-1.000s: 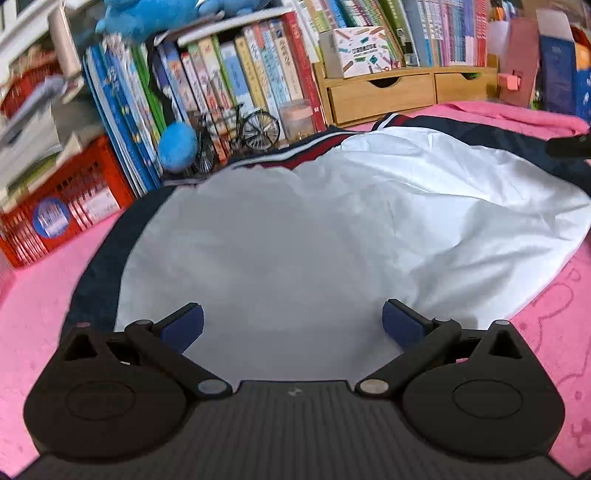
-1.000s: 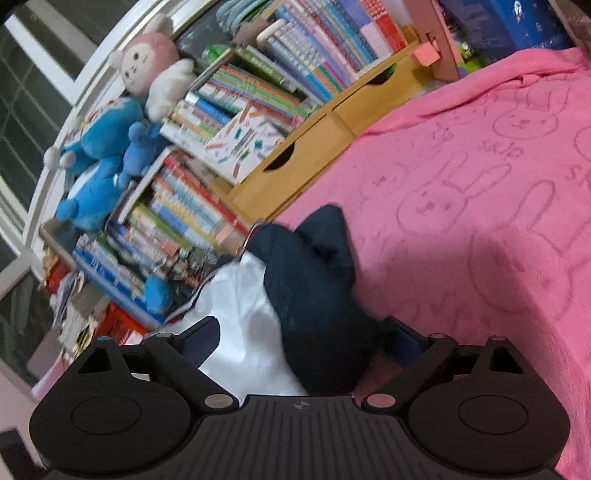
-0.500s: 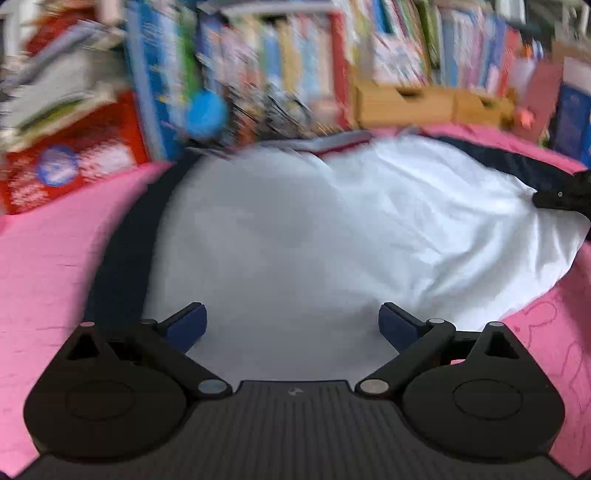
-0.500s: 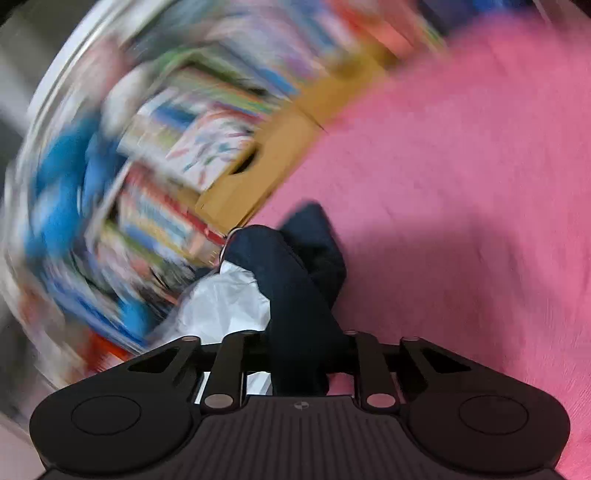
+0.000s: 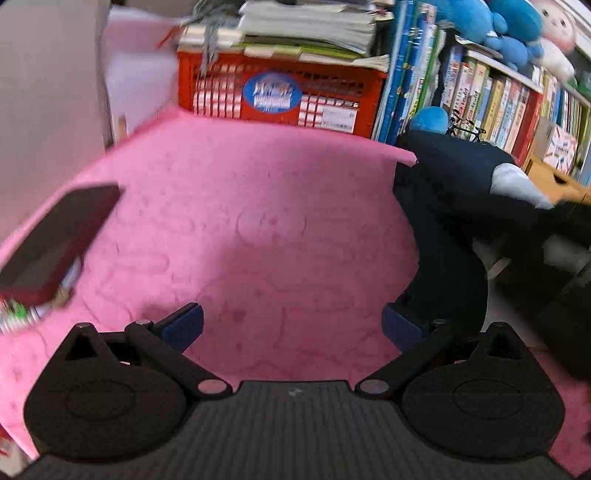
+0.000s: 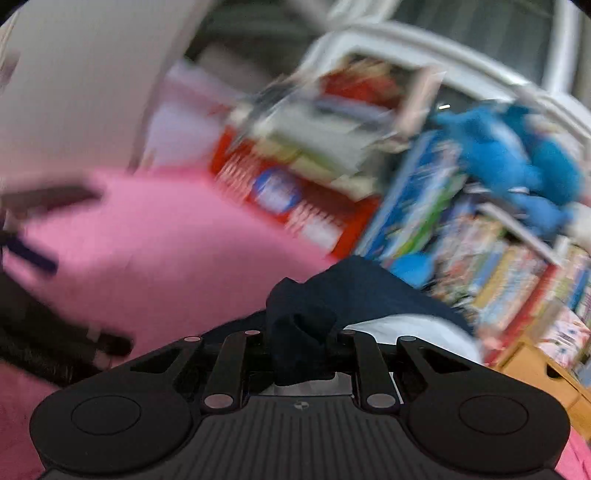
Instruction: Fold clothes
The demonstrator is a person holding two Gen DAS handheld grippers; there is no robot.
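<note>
A navy and white garment (image 5: 454,206) lies bunched at the right of the left wrist view, on the pink blanket (image 5: 258,221). My left gripper (image 5: 291,325) is open over bare blanket, its right blue pad beside the garment's navy edge. In the blurred right wrist view, my right gripper (image 6: 299,347) is shut on a navy fold of the garment (image 6: 306,325), which trails back toward the bookshelf with white fabric showing at its right. The other gripper's dark body (image 5: 569,266) shows at the far right of the left wrist view.
A red crate (image 5: 280,92) with papers stacked on top stands behind the blanket. Rows of books (image 5: 491,92), blue plush toys (image 5: 495,26) and a wooden drawer unit (image 5: 557,181) line the back right. A dark flat object (image 5: 59,240) sits at the left blanket edge.
My right gripper closed on the navy fabric and swung left with it. My left gripper turned left, off the white garment, and now faces bare pink blanket. The spread garment is now bunched up.
</note>
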